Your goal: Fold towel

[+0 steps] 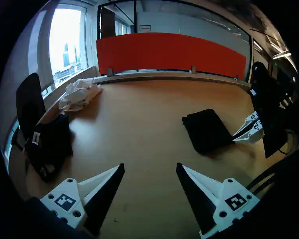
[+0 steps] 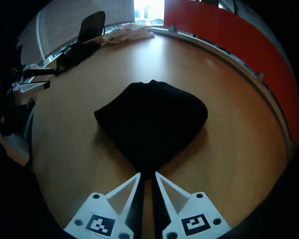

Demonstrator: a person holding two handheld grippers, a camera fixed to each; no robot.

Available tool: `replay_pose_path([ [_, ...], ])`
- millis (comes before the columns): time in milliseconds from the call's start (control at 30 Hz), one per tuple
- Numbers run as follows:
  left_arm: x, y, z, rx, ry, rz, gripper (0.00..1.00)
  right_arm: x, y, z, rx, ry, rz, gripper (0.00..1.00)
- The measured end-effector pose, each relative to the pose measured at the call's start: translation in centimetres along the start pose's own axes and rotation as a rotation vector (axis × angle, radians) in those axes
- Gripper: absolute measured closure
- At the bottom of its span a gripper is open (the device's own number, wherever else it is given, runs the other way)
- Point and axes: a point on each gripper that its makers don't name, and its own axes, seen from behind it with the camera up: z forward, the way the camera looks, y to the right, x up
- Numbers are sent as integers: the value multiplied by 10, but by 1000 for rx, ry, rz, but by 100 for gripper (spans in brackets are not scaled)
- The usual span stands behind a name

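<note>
towel (image 2: 151,119) lies folded, seemingly near done | left hand-held gripper (image 1: 149,171) wide | right hand-held gripper (image 2: 147,177) narrow at its corner (pinch unclear)

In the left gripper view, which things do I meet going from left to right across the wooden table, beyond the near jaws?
Dark crumpled fabric bundle → white crumpled cloth heap → folded black towel → right gripper.

Wooden table (image 1: 149,119) with folded black towel (image 1: 207,129), white cloth pile (image 1: 78,93), dark bundle (image 1: 50,143).
</note>
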Motion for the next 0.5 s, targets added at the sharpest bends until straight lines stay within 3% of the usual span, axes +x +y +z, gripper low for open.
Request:
replay_pose_path([
  [267, 0, 2, 0, -7, 3, -9, 4, 12, 3, -9, -8, 28, -4, 93],
  [500, 3, 1, 1, -14, 12, -20, 4, 46, 10, -26, -17, 80, -11, 93],
])
